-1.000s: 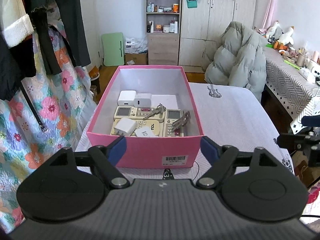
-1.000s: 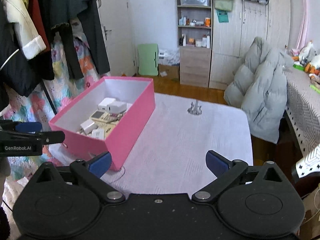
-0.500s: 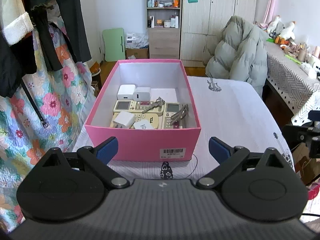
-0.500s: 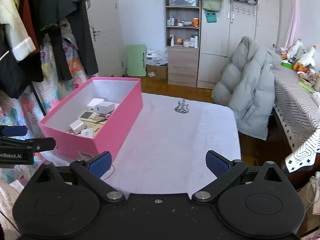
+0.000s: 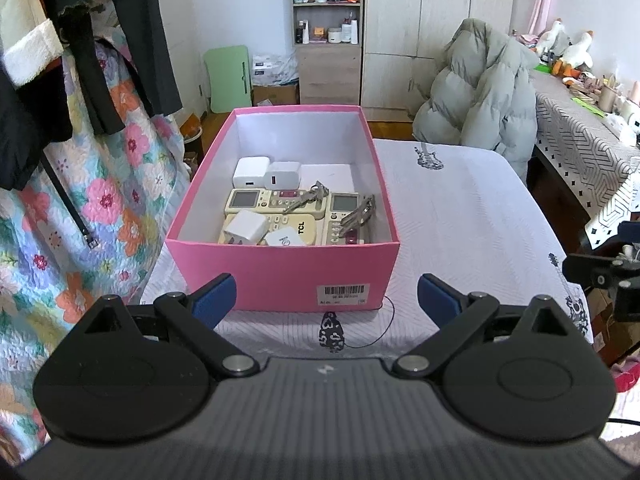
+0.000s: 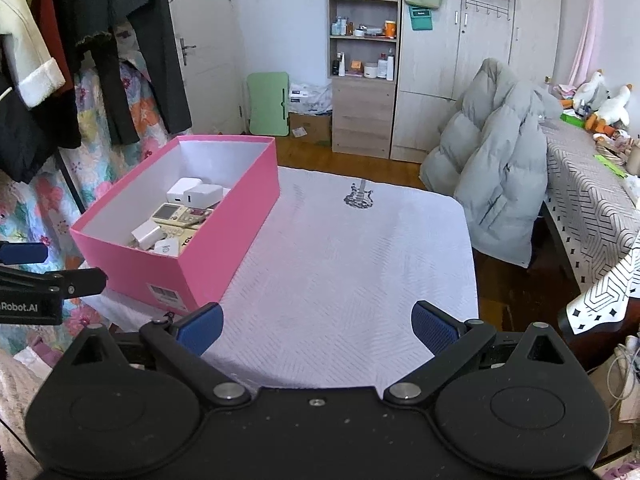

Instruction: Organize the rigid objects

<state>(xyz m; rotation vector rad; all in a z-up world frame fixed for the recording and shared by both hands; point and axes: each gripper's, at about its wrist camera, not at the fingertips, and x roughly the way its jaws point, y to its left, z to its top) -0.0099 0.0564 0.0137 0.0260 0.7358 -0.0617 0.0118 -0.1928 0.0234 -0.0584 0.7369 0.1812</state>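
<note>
Pink box (image 5: 280, 276) on table (image 5: 460, 216), holding remotes (image 5: 276, 202), white chargers (image 5: 250, 172) & keys (image 5: 358, 214). Left tool (image 5: 326, 296) just short of box, jaws apart, empty. Right tool (image 6: 316, 326) right of box, jaws apart, empty.

The pink box (image 5: 280, 276) stands open just beyond the left tongs (image 5: 326, 298), its barcoded end wall facing them, and ahead and to the left of the right tongs (image 6: 316, 330). Inside lie two cream remotes (image 5: 276, 202) crosswise and a third (image 5: 346, 220) lengthwise (one marked TCL), four white chargers (image 5: 250, 172) over and behind them, and two bunches of keys (image 5: 358, 214) resting on the remotes.
</note>
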